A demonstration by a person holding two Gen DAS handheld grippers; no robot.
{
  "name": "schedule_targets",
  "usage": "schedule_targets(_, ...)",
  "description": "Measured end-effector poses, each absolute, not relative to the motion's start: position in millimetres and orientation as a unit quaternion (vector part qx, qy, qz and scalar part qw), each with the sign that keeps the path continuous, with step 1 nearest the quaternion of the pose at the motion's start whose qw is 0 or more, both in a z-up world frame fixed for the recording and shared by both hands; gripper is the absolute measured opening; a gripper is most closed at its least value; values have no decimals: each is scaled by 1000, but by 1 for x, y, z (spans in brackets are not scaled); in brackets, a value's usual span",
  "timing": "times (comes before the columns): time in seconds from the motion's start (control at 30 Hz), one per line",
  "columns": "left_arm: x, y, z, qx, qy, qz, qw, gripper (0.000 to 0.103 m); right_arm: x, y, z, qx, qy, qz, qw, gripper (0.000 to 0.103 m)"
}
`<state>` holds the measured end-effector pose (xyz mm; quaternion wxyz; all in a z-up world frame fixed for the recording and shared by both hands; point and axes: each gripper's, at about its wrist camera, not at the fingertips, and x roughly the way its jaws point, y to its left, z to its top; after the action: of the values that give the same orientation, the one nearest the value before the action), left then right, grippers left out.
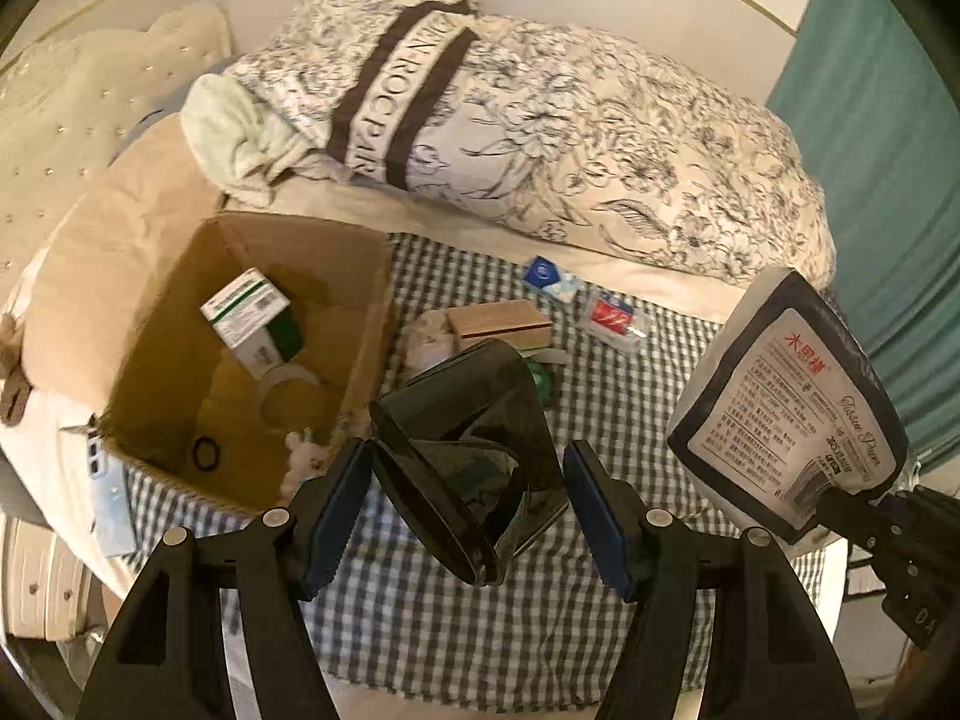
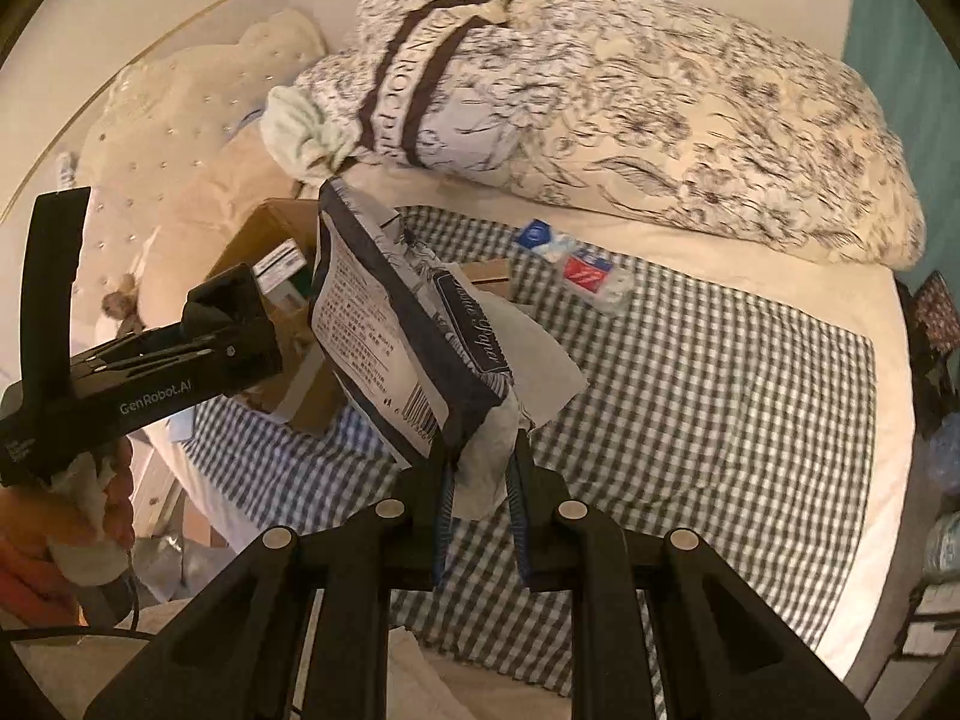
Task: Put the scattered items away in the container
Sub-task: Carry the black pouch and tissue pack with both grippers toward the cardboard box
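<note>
An open cardboard box (image 1: 180,360) lies on the checked cloth at the left; it holds a green-white carton (image 1: 252,315), a tape ring and a hair tie. My left gripper (image 1: 468,498) is open, its fingers either side of a dark smoky plastic piece (image 1: 474,450) beside the box. My right gripper (image 2: 480,480) is shut on a tissue pack (image 2: 390,324), held in the air; the pack also shows in the left wrist view (image 1: 786,414). A wooden block (image 1: 501,324), a blue packet (image 1: 549,279) and a red packet (image 1: 612,315) lie on the cloth.
A floral duvet roll (image 1: 540,120) lies across the back of the bed. A beige pillow (image 1: 114,252) sits behind the box. The checked cloth (image 2: 690,390) covers the front of the bed. A teal curtain (image 1: 888,150) hangs at the right.
</note>
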<state>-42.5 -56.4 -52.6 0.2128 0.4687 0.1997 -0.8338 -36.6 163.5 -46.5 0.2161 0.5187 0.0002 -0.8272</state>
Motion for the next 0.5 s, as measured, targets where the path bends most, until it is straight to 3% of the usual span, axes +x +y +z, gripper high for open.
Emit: schedule_targets(0.5, 6, -167, -65, 468, 217, -821, 244, 68, -53, 44, -44, 520, 12, -817, 248, 16)
